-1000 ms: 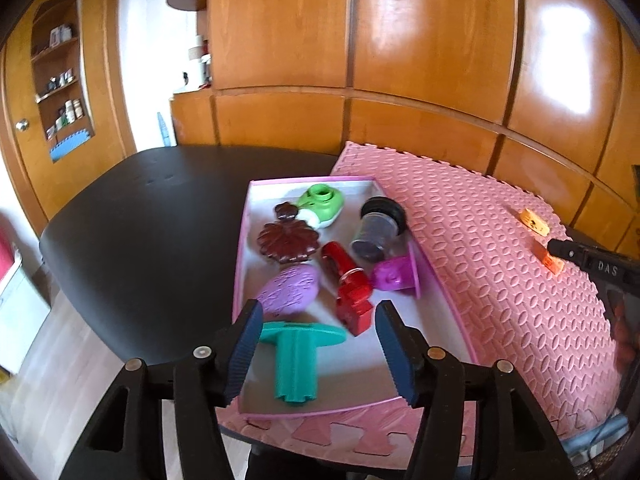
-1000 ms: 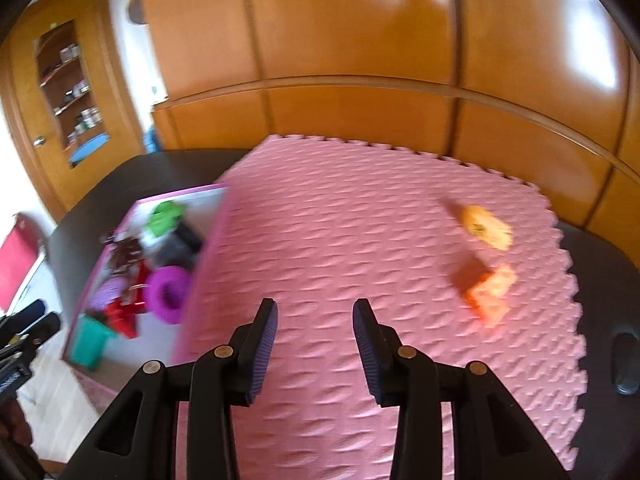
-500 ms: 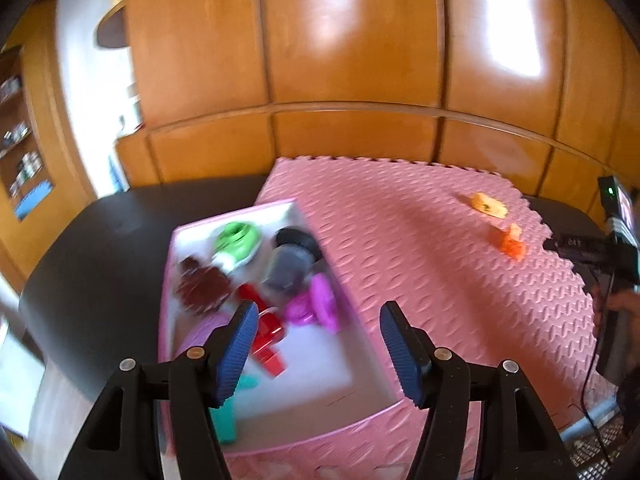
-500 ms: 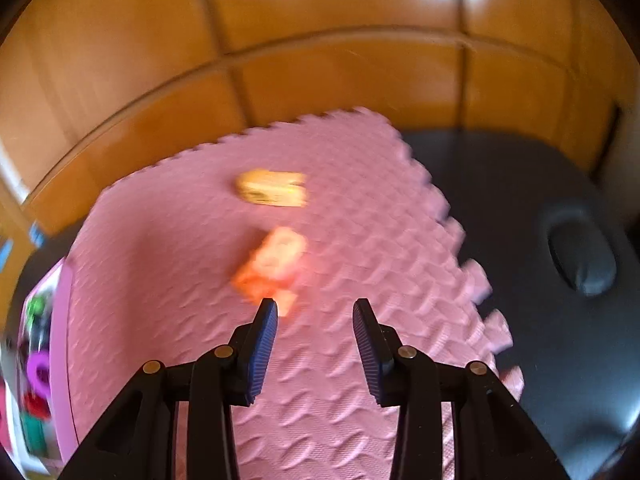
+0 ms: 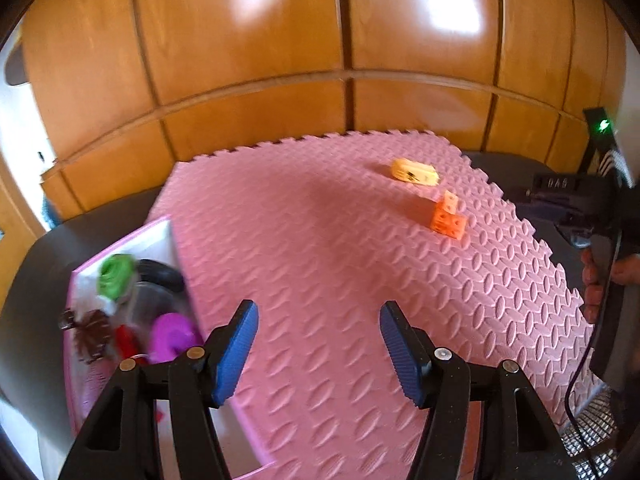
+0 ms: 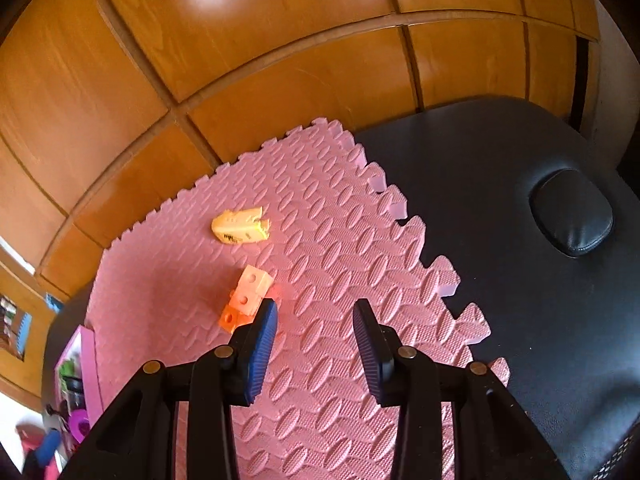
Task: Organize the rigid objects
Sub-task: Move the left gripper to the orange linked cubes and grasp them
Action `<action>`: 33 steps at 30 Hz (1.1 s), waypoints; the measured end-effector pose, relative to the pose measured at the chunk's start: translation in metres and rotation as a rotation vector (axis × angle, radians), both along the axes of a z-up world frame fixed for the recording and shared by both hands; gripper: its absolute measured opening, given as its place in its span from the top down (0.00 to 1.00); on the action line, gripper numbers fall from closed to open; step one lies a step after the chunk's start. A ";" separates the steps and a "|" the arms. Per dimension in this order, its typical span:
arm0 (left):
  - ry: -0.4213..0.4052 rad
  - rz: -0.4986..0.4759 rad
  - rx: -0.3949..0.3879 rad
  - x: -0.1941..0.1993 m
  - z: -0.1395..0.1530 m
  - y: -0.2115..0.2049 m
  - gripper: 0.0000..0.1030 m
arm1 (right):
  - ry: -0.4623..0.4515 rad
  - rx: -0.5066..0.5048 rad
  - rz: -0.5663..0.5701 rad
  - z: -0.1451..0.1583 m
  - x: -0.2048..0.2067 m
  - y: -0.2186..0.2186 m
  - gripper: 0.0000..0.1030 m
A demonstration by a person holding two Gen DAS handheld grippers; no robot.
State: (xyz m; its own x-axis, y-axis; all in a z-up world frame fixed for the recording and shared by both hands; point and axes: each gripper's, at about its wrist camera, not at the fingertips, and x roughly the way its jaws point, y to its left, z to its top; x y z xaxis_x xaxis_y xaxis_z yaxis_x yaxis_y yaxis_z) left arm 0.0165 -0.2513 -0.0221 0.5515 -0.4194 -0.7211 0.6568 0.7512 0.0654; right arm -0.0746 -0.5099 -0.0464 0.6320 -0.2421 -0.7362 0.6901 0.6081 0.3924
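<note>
1. Left wrist view: the left gripper [image 5: 318, 340] is seen at the lower centre, jaws moderately wide and empty, nothing but pink mat [image 5: 320, 240] between them. The jaws have been opened a little further within the last second.
2. A second ago this gripper was hung over the tray [image 5: 120, 244], above a teal piece. Now the tray has been shifted to the lower left of the frame, and its toys are blurred; a green one [image 5: 116, 274] and a purple one [image 5: 170, 338] can be made out.
3. Two pieces are left out on the mat at the upper right: a yellow block [image 5: 414, 172] and an orange block [image 5: 448, 218], near each other but apart.
4. The right gripper [image 5: 568, 204] is seen at the right edge, held by a hand [image 5: 596, 280].
5. Right wrist view: the right gripper [image 6: 314, 332] is narrowly open and empty. It has been swung across the mat, and the orange block [image 6: 244, 300] is now just beyond its left fingertip, not between the jaws. The yellow block [image 6: 240, 226] lies further up.
6. Judged from this, the teal piece has been delivered, and the orange block is being approached next; the gripper would need to be moved left to straddle it.
</note>
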 end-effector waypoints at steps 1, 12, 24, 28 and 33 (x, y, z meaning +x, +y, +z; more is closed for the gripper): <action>0.008 -0.006 0.007 0.001 -0.003 -0.006 0.38 | -0.008 0.010 -0.013 0.001 -0.003 -0.003 0.62; 0.120 -0.072 0.017 0.015 -0.030 -0.077 0.38 | -0.061 0.111 -0.107 -0.001 -0.022 -0.026 0.62; 0.083 -0.256 0.030 0.029 -0.053 -0.173 0.24 | -0.061 0.151 -0.098 -0.004 -0.020 -0.026 0.61; 0.083 -0.261 0.022 0.039 -0.061 -0.189 0.24 | -0.056 0.166 -0.088 -0.007 -0.017 -0.026 0.61; 0.092 -0.267 0.019 0.047 -0.073 -0.200 0.54 | -0.045 0.162 -0.075 -0.009 -0.013 -0.024 0.61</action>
State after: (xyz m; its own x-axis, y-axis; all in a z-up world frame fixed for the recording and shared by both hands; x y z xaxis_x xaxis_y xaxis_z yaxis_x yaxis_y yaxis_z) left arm 0.0637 -0.4512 -0.0954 0.3554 -0.5271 -0.7719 0.8349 0.5503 0.0087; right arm -0.0872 -0.5337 -0.0554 0.6496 -0.1708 -0.7408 0.7109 0.4818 0.5123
